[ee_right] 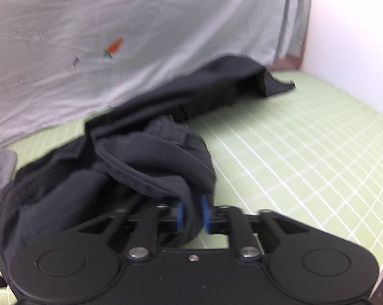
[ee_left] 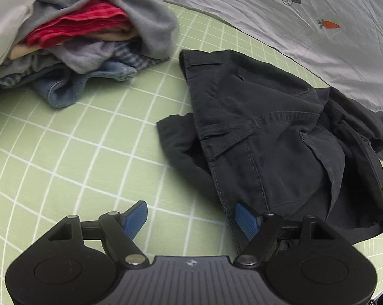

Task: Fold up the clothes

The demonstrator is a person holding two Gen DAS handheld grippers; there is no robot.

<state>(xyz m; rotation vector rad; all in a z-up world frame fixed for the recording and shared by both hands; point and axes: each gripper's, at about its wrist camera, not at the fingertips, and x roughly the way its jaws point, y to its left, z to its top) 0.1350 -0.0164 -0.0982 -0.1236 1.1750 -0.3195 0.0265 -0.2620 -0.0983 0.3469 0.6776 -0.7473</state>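
Dark trousers [ee_left: 267, 132] crumpled on green grid mat [ee_left: 77, 152], ahead-right of left gripper [ee_left: 191, 218], jaws apart, empty. Right gripper [ee_right: 192, 212] clamped on trouser fold. Fabric soft, limp, medium-weight; best held at waistband or hem.

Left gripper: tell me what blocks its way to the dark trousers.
Nothing visible. The left gripper is open over bare green mat, and the dark trousers already lie at its right finger.

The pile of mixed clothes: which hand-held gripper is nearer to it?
Left. The left hand-held gripper is open over the green mat, with the pile ahead of it. The right hand-held gripper is clamped on the dark trousers, farther away.
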